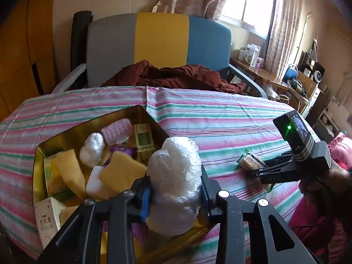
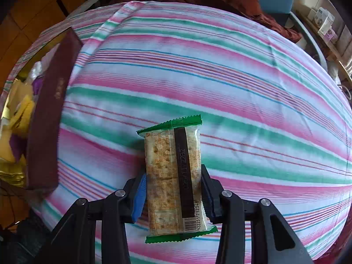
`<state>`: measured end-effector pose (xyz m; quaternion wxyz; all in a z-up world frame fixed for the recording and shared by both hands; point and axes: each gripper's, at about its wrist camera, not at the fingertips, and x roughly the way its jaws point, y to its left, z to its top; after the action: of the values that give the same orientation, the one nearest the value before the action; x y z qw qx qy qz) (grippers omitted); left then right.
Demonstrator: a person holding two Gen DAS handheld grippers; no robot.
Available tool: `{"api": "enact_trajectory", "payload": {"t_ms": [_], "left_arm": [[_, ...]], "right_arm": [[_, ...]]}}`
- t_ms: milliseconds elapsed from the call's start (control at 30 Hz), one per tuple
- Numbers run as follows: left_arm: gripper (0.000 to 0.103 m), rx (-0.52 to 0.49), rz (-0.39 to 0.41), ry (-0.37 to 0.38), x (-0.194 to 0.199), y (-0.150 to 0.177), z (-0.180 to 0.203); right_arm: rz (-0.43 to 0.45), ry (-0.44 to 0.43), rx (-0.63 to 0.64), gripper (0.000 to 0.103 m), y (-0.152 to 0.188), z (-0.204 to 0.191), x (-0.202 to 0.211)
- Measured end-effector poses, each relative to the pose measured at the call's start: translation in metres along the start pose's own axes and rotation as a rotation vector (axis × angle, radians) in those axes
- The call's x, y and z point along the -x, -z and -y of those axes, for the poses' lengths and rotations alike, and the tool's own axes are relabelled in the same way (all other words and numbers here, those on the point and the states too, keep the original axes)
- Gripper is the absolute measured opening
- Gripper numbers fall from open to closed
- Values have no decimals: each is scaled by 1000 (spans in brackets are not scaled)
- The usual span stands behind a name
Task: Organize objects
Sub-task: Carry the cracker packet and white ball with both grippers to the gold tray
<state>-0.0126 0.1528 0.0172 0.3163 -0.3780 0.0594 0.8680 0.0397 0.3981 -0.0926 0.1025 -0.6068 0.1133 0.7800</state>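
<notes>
Left wrist view shows you the striped cloth (image 1: 220, 118) spread over the whole table, pink, green and white, with a grey, yellow and blue chair back (image 1: 158, 41) at the far side and a rust-red garment (image 1: 176, 74) heaped in front of it. On the left of the cloth sits the gold-lined tin (image 1: 140, 112), holding yellow sponge-like blocks, a pink wrapped piece, a white wrapped ball and small cartons. Your left gripper (image 1: 176, 189) is clamped on a white plastic-wrapped bundle (image 1: 176, 176), which hangs over the tin's near right corner. At the right you see your right gripper (image 1: 253, 171) from outside, low at the cloth around the cracker packet (image 1: 249, 160). From the right wrist view, that right gripper (image 2: 173, 189) has a finger on each side of the green-edged cracker packet (image 2: 173, 176), which lies flat on the cloth (image 2: 220, 77); whether the blue-edged pads (image 2: 139, 198) actually press it, you cannot tell. The tin's maroon outer wall (image 2: 52, 110) stands at the left, well apart from the packet.
</notes>
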Motion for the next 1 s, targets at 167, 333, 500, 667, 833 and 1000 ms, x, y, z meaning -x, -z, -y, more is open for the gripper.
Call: {"api": "enact_trajectory", "payload": {"t_ms": [167,333,500,667,833,1000], "left_arm": [[36,71,4,-20,9,7,-30],[36,173,17,-45,26,18,-70],[36,260,29,-46,43,33,-104],[36,318,38,-18,54,41,-122],[36,336,47,1,60,42,-127],[36,317,45,26,59,42,-123]], "right_arm": [[20,-45,-15,43,9,-18,5],[81,-83,-21,43,16,-28,20],[201,-123,-15,43,31,-54,55],[310,-227,42,43,31,-90,85],[371,-314,150,43,29,-139,101],[382,-326,293,43,22,-191,93]]}}
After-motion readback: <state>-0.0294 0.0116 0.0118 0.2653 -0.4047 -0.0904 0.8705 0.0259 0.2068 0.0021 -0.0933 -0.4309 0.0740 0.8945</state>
